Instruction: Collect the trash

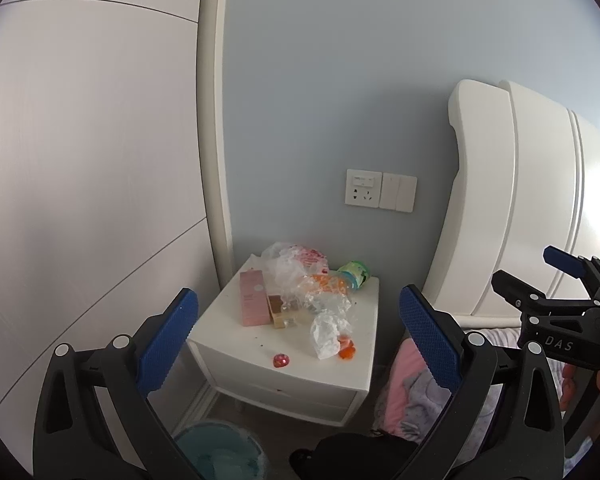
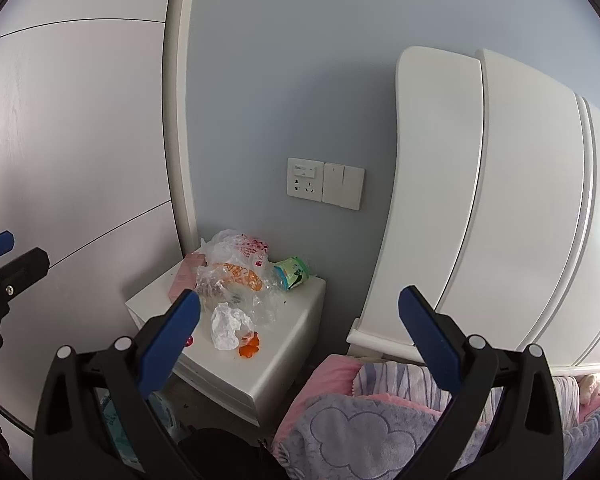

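Trash lies on a white nightstand (image 1: 236,344) (image 2: 260,376): crumpled clear plastic bags (image 1: 300,280) (image 2: 236,272), a white crumpled wrapper (image 1: 326,330) (image 2: 228,326), orange scraps (image 1: 347,349) (image 2: 249,347), a small red candy (image 1: 281,360), a pink box (image 1: 253,298) (image 2: 184,274) and a tipped green cup (image 1: 354,274) (image 2: 294,273). My left gripper (image 1: 300,332) is open, well short of the nightstand, nothing between its fingers. My right gripper (image 2: 300,332) is open too, empty, held beside the bed; it also shows as the right gripper (image 1: 556,276) at the left wrist view's right edge.
A teal bin (image 1: 220,452) stands on the floor in front of the nightstand. A white headboard (image 2: 480,200) and a bed with pink and purple bedding (image 2: 360,416) lie to the right. A wardrobe (image 1: 80,160) closes off the left. A wall socket (image 1: 363,188) is above.
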`<action>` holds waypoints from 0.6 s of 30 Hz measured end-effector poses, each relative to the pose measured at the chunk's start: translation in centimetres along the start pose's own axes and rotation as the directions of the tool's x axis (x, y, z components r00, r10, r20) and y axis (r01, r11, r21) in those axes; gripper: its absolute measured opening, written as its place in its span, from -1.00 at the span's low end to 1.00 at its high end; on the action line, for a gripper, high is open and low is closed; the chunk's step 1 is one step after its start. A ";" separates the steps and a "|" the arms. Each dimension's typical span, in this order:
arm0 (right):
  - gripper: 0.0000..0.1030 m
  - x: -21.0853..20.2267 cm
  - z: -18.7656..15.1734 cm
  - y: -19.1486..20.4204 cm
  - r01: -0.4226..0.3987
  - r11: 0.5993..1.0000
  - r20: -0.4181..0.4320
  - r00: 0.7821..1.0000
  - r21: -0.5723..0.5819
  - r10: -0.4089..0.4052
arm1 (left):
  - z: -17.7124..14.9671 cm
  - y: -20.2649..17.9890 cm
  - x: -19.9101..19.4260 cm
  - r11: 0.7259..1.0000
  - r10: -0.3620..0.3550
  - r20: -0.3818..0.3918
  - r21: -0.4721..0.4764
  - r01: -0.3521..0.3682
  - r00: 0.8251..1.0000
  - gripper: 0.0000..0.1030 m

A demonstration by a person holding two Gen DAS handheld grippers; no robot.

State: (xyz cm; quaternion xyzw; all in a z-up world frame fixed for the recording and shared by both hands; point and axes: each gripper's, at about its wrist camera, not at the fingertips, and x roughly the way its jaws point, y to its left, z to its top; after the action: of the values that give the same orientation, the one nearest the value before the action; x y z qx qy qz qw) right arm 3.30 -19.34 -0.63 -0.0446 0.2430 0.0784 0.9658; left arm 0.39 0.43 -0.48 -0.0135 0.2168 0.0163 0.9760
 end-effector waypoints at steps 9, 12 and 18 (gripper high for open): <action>0.88 0.0 0.0 0.0 -0.002 1.000 -0.002 1.000 0.000 0.002 | -0.2 -0.4 -0.2 1.000 0.011 0.002 0.006 -0.011 1.000 0.89; 0.88 0.0 0.0 0.1 -0.007 1.000 -0.004 1.000 0.000 0.007 | -0.4 -0.4 -0.2 1.000 0.014 0.002 0.008 -0.014 1.000 0.89; 0.88 0.2 -0.1 0.0 -0.026 1.000 -0.007 1.000 0.008 0.026 | -0.5 -0.5 0.0 0.999 0.030 -0.006 0.011 -0.030 1.000 0.89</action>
State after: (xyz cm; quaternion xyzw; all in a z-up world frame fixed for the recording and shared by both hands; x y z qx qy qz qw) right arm 3.44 -19.36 -0.87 -0.0377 0.2472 0.0896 0.9641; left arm 0.15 -0.14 -0.94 -0.0048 0.2201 0.0297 0.9750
